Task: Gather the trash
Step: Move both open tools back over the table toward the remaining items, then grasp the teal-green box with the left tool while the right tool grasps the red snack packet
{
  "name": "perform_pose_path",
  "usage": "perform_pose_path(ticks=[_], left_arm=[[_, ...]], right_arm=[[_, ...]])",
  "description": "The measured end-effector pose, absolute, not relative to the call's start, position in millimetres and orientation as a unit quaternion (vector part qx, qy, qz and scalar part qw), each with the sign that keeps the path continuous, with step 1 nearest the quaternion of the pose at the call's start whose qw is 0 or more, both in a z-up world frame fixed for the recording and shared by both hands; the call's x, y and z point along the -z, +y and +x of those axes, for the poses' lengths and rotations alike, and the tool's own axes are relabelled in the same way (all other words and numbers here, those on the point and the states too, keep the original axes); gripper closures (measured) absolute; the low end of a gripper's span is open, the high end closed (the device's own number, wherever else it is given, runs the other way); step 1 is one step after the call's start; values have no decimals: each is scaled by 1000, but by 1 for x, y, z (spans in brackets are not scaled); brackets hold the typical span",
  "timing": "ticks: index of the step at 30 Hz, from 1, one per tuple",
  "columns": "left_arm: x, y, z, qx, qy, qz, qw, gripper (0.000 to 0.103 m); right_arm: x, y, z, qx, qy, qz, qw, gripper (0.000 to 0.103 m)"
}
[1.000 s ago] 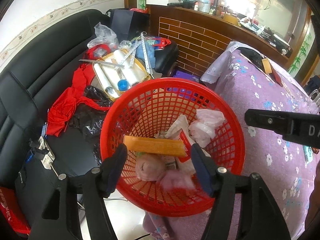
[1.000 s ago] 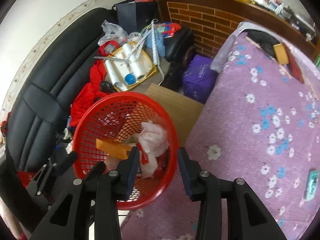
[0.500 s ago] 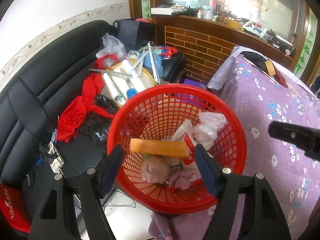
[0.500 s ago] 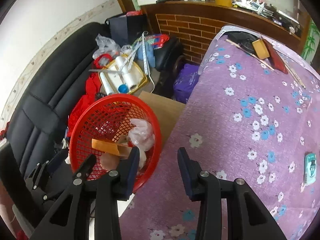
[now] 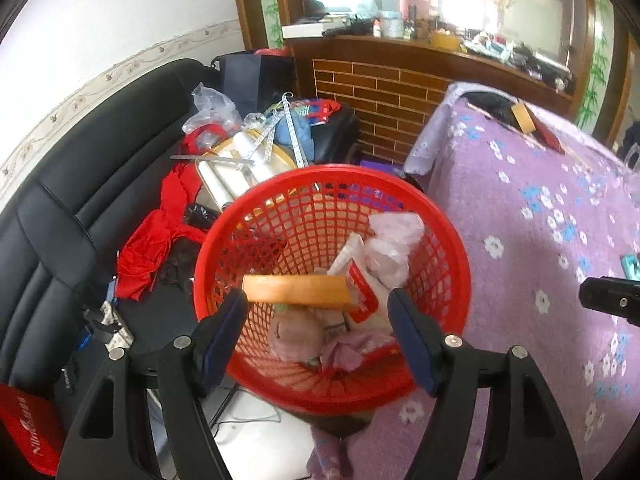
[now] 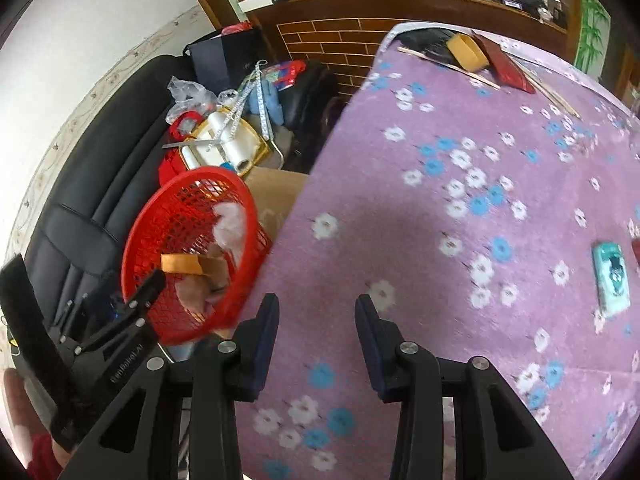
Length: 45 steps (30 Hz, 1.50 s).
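Note:
A red mesh basket [image 5: 332, 170] stands beside the table and holds trash: an orange box [image 5: 296, 290], a white plastic bag [image 5: 392, 240], a red-and-white packet [image 5: 362, 292] and pink crumpled wads [image 5: 296, 332]. My left gripper [image 5: 318, 320] hovers over the basket's near side, open, with nothing between its pads. Over the purple flowered tablecloth [image 6: 460, 240], my right gripper [image 6: 316, 320] is open and empty. A teal packet [image 6: 610, 276] lies flat on the cloth to its right. The basket [image 6: 208, 172] is at the left of the right wrist view.
A black sofa [image 5: 100, 184] left of the basket carries red cloth [image 5: 152, 248], a tray of white rolls [image 5: 240, 160] and bags. A brick-faced counter [image 5: 384, 88] stands behind. An orange box [image 6: 466, 52] and a red book [image 6: 508, 64] lie at the table's far end.
My right gripper has swung right, from the basket's rim out over the tablecloth, and the teal packet has come into view. A pink scrap blurred between the left jaws now lies in the basket.

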State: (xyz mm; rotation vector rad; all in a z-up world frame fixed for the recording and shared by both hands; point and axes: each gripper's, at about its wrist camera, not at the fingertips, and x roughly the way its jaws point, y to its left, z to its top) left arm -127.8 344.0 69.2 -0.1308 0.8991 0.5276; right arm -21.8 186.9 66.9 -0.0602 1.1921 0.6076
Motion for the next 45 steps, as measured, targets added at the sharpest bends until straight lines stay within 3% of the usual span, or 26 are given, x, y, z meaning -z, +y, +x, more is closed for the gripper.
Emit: perform_pose_path(ticks=[14,25,34,45], left_arm=[[-70,237,-153,-243,467,-49,849,31],[-62,146,-139,-166,494,-26,853,31],[-70,64,-98,-56,493,6,868,31],[-68,-16,1,27,527,-36,849,32]], right_arm=[[-71,66,-52,-305,540,-46,783,60],[-57,-39,-52,-258,558,6,788,60],[-64,-118,-44,-196,551,50,809,60],[-75,-215,-37,-104,537,106,831,61]])
